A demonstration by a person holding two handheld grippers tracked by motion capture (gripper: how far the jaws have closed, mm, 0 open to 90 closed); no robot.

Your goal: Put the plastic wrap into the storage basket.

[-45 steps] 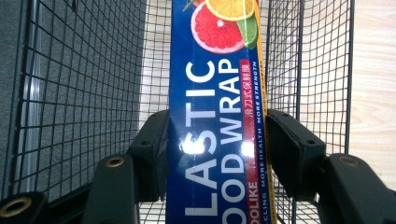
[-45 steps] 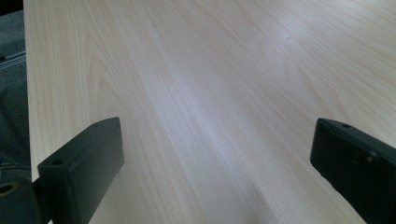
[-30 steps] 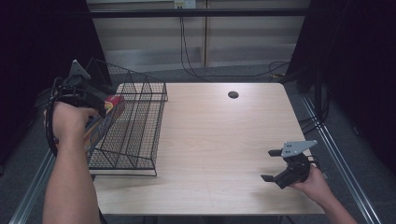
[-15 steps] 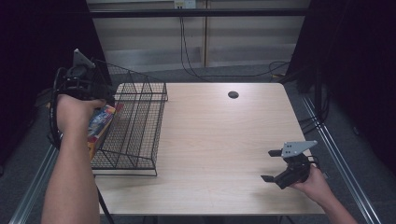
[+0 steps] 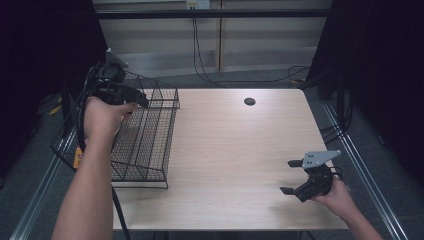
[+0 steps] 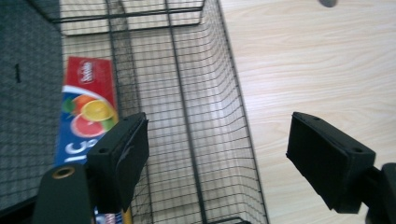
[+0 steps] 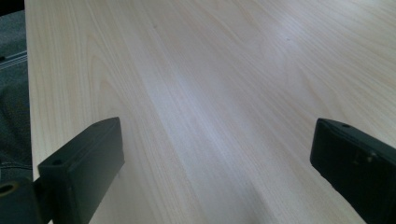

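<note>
A black wire basket (image 5: 145, 145) stands on the left part of the wooden table (image 5: 240, 150), overhanging its left edge. A red and blue box with citrus fruit printed on it (image 6: 88, 112) lies flat inside the basket along its left side; an orange corner of the box (image 5: 78, 156) peeks out past my forearm. My left gripper (image 5: 137, 100) hovers over the basket's far end. Its jaws have just been opening and now stand open (image 6: 217, 135), nothing between them. My right gripper (image 5: 295, 176) rests open near the table's front right, over bare wood (image 7: 217, 135).
A dark round hole (image 5: 249, 101) sits in the tabletop at the back centre. Cables (image 5: 200, 50) hang behind the table. Metal rails (image 5: 365, 170) run along both sides, with grey floor beyond.
The left gripper let go of the box, which dropped into the basket. The left hand moved toward the far end of the basket with its jaws opening. The right gripper stayed put.
</note>
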